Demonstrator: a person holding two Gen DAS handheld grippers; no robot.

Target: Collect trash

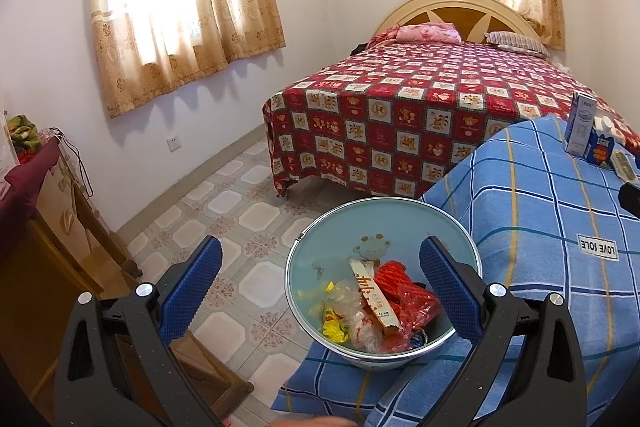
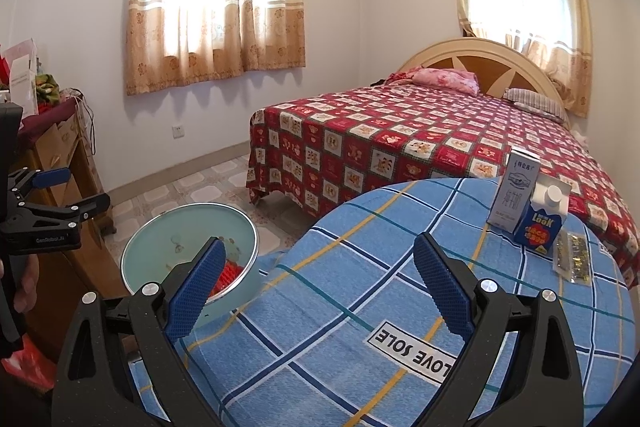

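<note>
- Collection vessel: a pale green basin sits at lower centre of the left wrist view, resting on the edge of the blue checked cloth. In the right wrist view it appears at lower left.
- Done so far: the basin already holds mixed trash in its lower half, namely red plastic, yellow and clear wrappers, and a long printed paper sleeve. This part of the task is judged complete.
- Left to do: three items stand on the cloth at the right of the right wrist view. They are a tall white carton, a blue carton with a white cap touching it, and a flat clear packet just beside. These are judged the remaining pickups, well apart from the basin.
- Left gripper: fingers spread wide, holding nothing, positioned above the basin.
- Right gripper: fingers spread wide, empty, over bare cloth, with the cartons to its upper right.
- Overall: judged partly done; neither gripper carries anything at present.
</note>
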